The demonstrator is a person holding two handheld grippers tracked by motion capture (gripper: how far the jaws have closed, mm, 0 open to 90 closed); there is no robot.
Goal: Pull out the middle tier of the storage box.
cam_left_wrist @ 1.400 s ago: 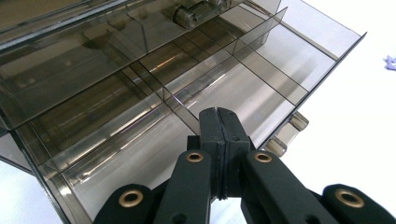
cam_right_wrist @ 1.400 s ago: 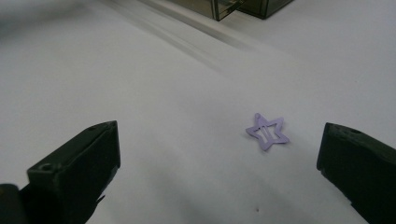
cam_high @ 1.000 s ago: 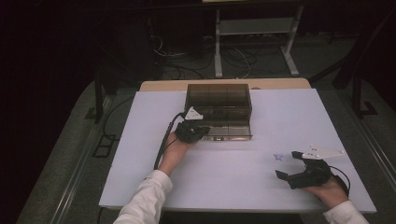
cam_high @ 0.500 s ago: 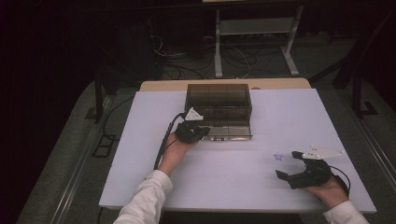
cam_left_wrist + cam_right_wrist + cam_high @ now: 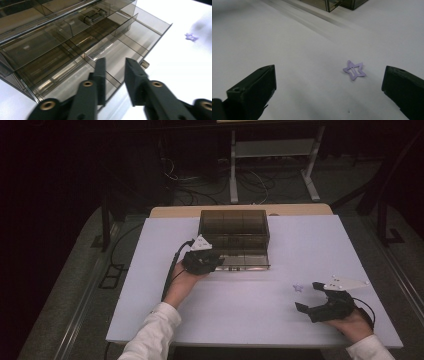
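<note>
- High view: a person sits at a white bench [image 5: 150,285], the left tongs [image 5: 209,261] at the front of a smoky clear drawer box [image 5: 233,227], the right tongs [image 5: 310,296] resting near the bench's right front corner.
- The left tongs' jaws have just been opening; in the left gripper view they stand a little apart with nothing between them, poised over the front edge of the pulled-out drawer [image 5: 120,50], whose small knob [image 5: 145,64] sits just beside the right jaw.
- The right tongs stand wide open and empty.
- A small purple star hair clip [image 5: 354,70] lies flat on the bench, ahead of the right tongs and nearer their right jaw in the right gripper view; from above, the clip [image 5: 298,287] sits just off the tongs toward the box.
- The clip's slotted tongue runs diagonally, loop end pointing away from the tongs.
- The right hand [image 5: 352,324] is plainly the nearer; the left is well apart from the clip.
- Bare bench lies between clip and open drawer; nothing blocks the path, and the drawer's dividers look likely to decide where it lands.
</note>
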